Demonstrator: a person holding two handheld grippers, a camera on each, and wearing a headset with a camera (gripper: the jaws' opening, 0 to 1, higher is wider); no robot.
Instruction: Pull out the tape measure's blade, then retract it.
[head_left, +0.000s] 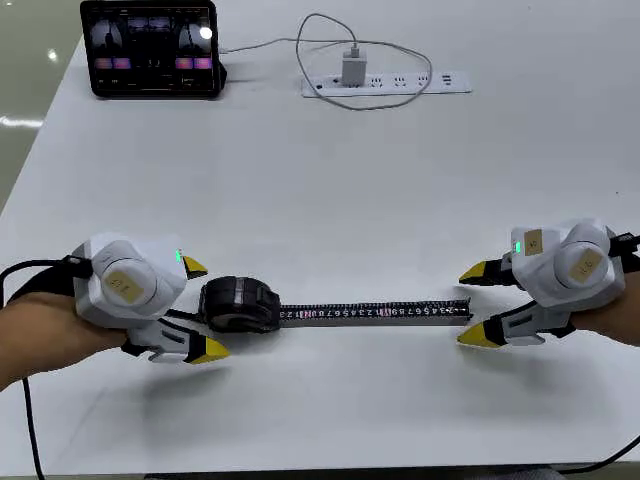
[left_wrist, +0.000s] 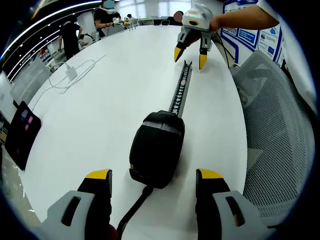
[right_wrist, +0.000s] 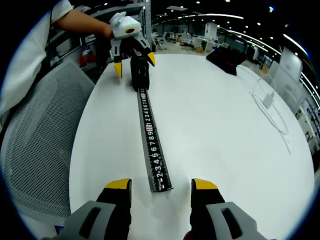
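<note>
Both pairs of jaws are wide open, blade (head_left: 375, 313) out toward 3 o'clock, so I'd clamp the left gripper (head_left: 204, 308) on the tape measure (head_left: 238, 304) and guide it back slowly.

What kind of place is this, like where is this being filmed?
Most likely an open-plan office or lab workspace: a big white table with a tablet and power strip, a mesh office chair beside it, and more desks under rows of ceiling lights behind.
</note>
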